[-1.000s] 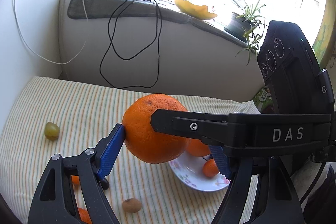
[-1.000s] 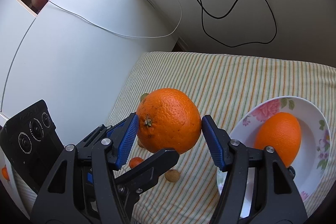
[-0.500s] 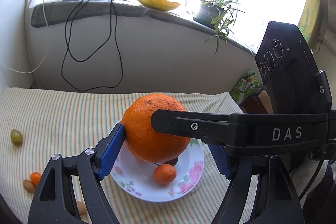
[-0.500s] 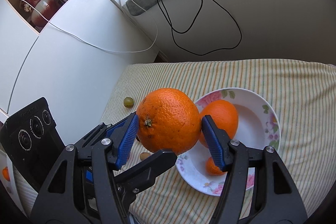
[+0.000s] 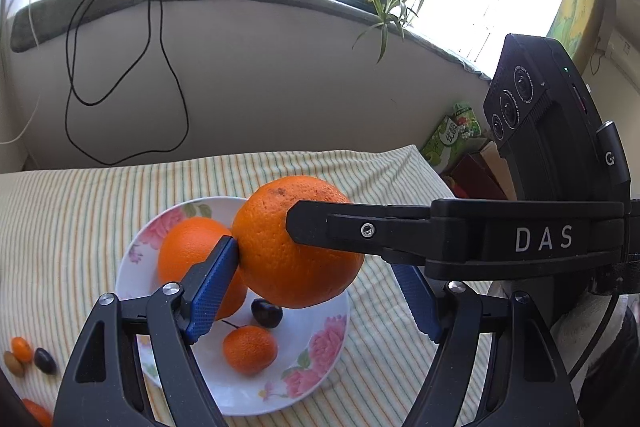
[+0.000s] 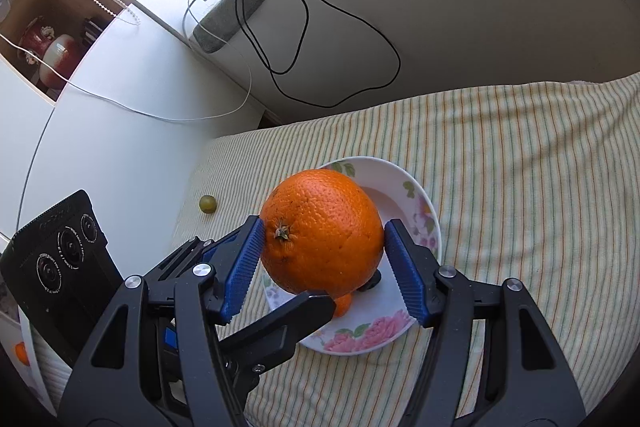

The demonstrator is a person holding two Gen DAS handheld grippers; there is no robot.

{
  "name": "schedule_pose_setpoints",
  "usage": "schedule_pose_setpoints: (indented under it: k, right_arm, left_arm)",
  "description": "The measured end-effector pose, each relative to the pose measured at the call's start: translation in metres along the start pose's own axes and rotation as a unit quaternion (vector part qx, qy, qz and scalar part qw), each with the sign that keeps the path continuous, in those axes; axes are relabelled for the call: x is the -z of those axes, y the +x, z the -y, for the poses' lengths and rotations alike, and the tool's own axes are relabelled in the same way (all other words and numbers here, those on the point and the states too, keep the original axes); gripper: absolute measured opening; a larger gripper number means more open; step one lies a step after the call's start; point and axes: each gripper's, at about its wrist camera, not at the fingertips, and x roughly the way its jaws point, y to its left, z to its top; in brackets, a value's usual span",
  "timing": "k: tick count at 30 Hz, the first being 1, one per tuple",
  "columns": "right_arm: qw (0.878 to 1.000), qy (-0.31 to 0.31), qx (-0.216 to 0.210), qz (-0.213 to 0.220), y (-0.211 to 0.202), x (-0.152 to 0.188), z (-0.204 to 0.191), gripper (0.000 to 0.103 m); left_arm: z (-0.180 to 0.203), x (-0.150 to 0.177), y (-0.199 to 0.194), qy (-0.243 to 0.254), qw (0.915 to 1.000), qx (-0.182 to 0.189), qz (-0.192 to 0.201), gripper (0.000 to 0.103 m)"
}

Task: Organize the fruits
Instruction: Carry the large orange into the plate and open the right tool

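Observation:
A large orange [image 5: 280, 267] [image 6: 324, 231] hangs just above the flowered plate [image 5: 320, 359] [image 6: 428, 211]. My right gripper [image 6: 322, 231] is shut on it, a blue pad on each side. My left gripper [image 5: 314, 259] grips the same orange crosswise. Its left pad presses the peel, and its right pad tip is hidden behind the right gripper's black finger [image 5: 360, 231]. On the plate lie another orange [image 5: 188, 251], a small mandarin [image 5: 250, 349] and a dark cherry [image 5: 267, 311].
The plate sits on a striped cloth [image 6: 520, 187]. A green grape [image 6: 208, 204] lies near the cloth's left edge, and several small fruits [image 5: 21, 349] lie at the lower left. A wall with dangling black cables [image 5: 120, 87] stands behind. A white cabinet [image 6: 100, 147] flanks the left.
Both grippers carried the orange together across the cloth to the right. The plate has slid under it, from the right edge of view to straight beneath. Neither grip changed.

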Motion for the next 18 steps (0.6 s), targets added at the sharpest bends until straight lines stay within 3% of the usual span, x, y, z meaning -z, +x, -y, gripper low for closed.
schedule_pose_setpoints:
  k: [9, 18]
  right_arm:
    - [1.000, 0.016, 0.005, -0.004, 0.003, -0.001, 0.026, 0.065]
    - [1.000, 0.019, 0.004, 0.002, 0.006, -0.005, 0.030, 0.065]
  left_arm:
    - [0.003, 0.003, 0.015, 0.003, 0.9998, -0.001, -0.018, 0.077]
    - [0.009, -0.002, 0.015, 0.022, 0.9995, -0.019, -0.008, 0.076]
